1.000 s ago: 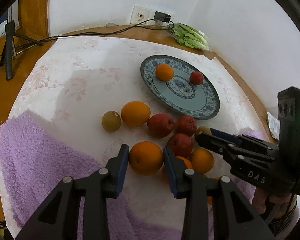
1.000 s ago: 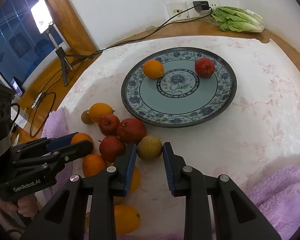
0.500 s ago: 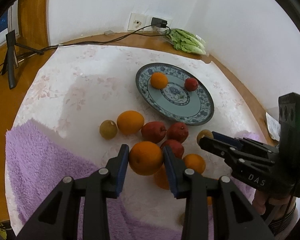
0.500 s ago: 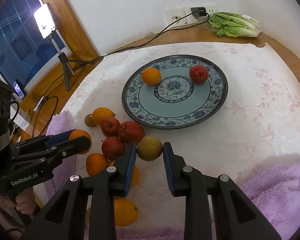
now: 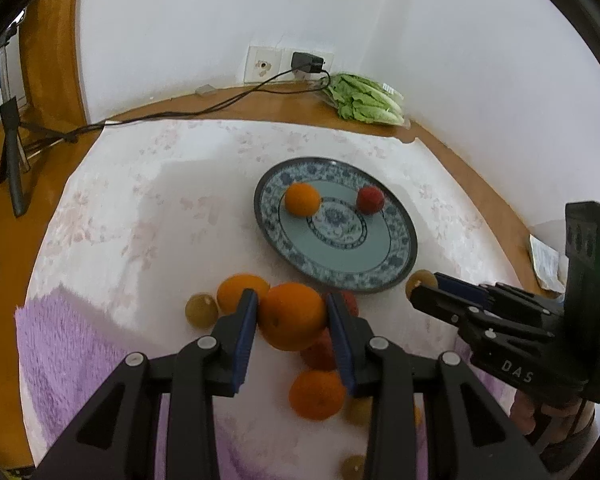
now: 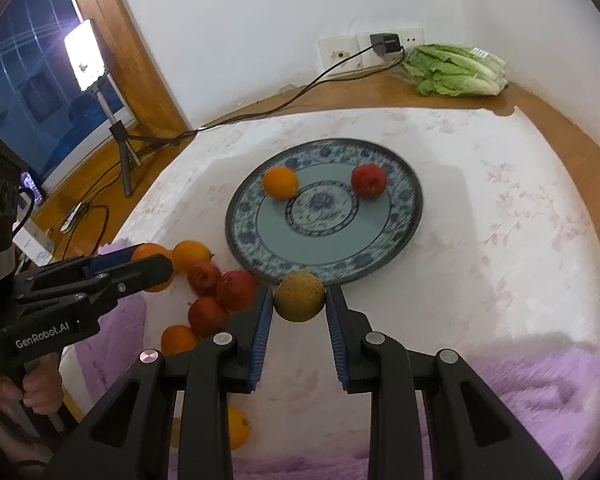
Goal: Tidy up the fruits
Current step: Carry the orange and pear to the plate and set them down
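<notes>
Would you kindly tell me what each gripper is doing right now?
Left gripper: shut on an orange.
Right gripper: shut on a yellow-brown pear.

Both are matte black plastic with blue ribbed pads inside the fingers and silver screws at the linkage joints. The left gripper (image 5: 292, 312) reads "GenRobot.AI" in white; the right gripper (image 6: 298, 308) reads "DAS" (a green light glows on its upright block). Bare fingers wrap each handle.

Dim indoor light; lamp (image 6: 85, 55) glare; fisheye edges; slight motion blur.
</notes>
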Demonstrator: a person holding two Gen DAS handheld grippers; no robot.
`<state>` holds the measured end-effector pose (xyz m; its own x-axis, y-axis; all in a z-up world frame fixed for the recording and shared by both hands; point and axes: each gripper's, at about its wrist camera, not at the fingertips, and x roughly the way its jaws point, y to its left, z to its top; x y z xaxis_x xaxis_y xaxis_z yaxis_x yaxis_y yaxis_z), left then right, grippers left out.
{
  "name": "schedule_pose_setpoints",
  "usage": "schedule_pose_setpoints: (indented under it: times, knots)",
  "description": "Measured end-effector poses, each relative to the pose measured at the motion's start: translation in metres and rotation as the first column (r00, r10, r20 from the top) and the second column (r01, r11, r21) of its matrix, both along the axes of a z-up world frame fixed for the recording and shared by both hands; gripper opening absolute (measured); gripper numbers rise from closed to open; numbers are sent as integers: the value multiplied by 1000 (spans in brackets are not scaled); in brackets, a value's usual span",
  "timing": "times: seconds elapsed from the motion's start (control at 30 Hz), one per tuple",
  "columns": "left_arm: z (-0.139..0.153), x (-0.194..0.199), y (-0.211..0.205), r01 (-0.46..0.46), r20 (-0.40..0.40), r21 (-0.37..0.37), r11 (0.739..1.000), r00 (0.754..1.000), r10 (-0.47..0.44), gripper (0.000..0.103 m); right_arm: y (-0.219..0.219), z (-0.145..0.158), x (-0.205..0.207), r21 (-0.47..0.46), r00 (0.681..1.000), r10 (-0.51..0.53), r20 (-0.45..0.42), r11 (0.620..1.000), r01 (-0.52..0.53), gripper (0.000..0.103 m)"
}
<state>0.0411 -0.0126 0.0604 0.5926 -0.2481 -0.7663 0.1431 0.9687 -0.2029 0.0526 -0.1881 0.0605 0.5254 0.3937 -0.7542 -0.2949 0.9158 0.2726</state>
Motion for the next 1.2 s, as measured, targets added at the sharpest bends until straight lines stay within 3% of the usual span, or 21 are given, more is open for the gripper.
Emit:
schedule_pose_setpoints:
  times: [0.5,1.2]
  knots:
    - [-5,45,-25,9,7,34,999,1000,-9,37,-13,10,29,-54,999,-17,38,998,19,29]
    - [-37,94,-48,19,-37,60,998,999,-17,37,-14,-11,73,-106,999,-22,45,994,26,29]
